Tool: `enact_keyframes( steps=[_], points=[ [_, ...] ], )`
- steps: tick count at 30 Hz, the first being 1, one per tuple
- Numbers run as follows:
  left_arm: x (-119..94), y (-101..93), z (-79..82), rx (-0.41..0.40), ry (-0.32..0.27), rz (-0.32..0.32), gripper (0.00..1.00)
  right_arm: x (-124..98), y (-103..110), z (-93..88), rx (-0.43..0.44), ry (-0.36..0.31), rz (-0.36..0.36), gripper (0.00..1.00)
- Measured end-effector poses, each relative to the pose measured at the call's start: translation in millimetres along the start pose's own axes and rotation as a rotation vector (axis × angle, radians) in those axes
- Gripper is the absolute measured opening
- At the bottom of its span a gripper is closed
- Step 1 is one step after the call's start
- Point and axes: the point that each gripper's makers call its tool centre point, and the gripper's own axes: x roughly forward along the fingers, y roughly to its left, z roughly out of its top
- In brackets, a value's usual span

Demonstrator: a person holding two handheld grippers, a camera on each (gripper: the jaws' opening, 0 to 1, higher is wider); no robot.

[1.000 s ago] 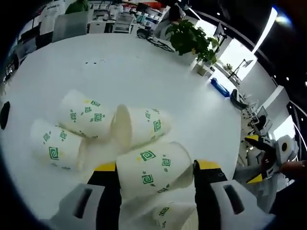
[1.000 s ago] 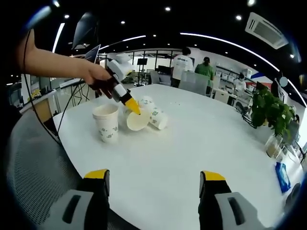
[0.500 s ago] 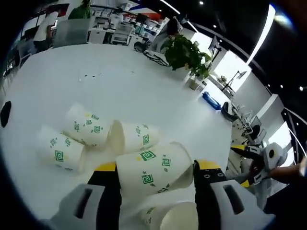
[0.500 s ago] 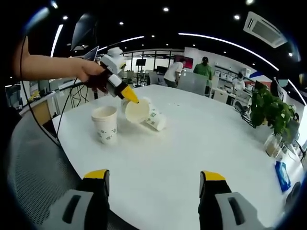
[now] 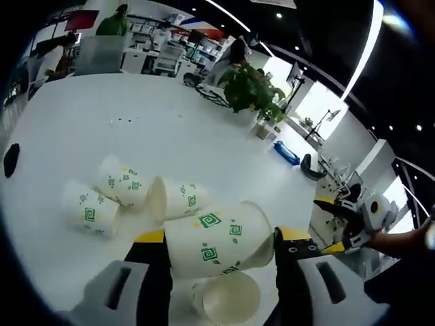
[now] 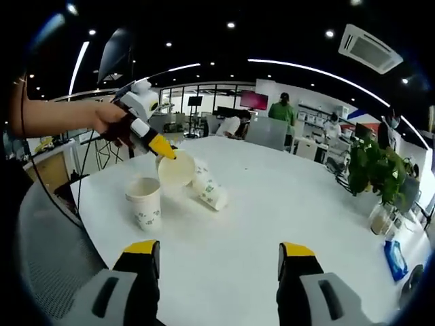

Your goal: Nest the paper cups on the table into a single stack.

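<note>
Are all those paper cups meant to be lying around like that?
Three cups lie tipped on their sides on the white table, while one cup stands upright. The left gripper holds another sideways.

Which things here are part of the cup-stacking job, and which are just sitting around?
Job:
- held cup, clamped in the left gripper
- upright cup, open mouth up
- three cups lying on their sides
- right gripper, open, holding nothing

Lying about:
- potted plant
- blue item near the table edge
- people in the background
</note>
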Motion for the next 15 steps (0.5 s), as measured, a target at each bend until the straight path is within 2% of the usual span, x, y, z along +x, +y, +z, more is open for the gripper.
enact_keyframes(
  steps=[8, 15],
  points=[
    [-16.5, -17.5, 0.4, 0.009, -0.028, -0.034, 0.6, 18.6, 17.6, 38.5, 0.001, -0.079, 0.061, 0.61],
    [-29.9, -28.6, -7.7, 0.03, -0.024, -0.053, 0.6, 31.6, 34.4, 54.1, -0.008, -0.115, 0.118, 0.55]
  ],
)
